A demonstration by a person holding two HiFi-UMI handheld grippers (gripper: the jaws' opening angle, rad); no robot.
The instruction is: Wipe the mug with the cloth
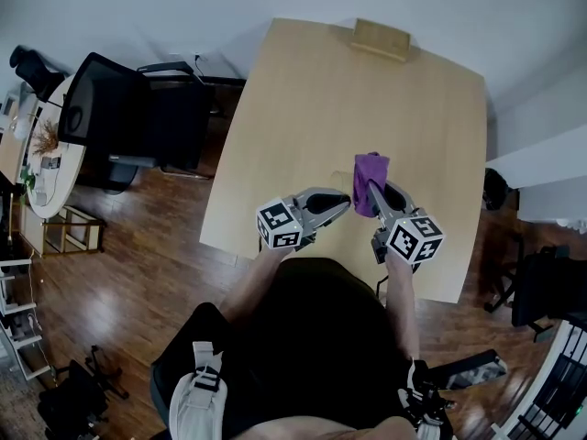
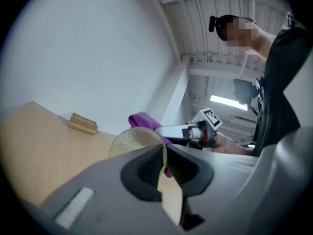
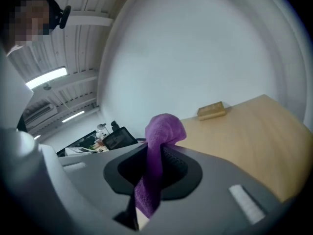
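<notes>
Table [image 1: 348, 90], pale wood, fills the middle of the head view. I hold both grippers over its near half, close to the near edge.

Left gripper [image 2: 165, 158] points about level, jaws clamped on the thin wall of the mug [image 2: 134, 138], which is pale speckled yellow.

Right gripper [image 3: 155, 163] has its jaws closed on a narrow fold of the purple cloth [image 3: 164, 126]. The bunched end stands up just right of the mug; whether they touch I cannot tell.

Small wooden block [image 1: 381, 38] sits at the far edge, well apart.

Risks, as I judge them:
- The hold is on the wall only, so wiping pressure may lever the mug out of the pads.
- A snagged cloth may pull free of its pinch.
- A dropped mug could roll off the near edge.
</notes>
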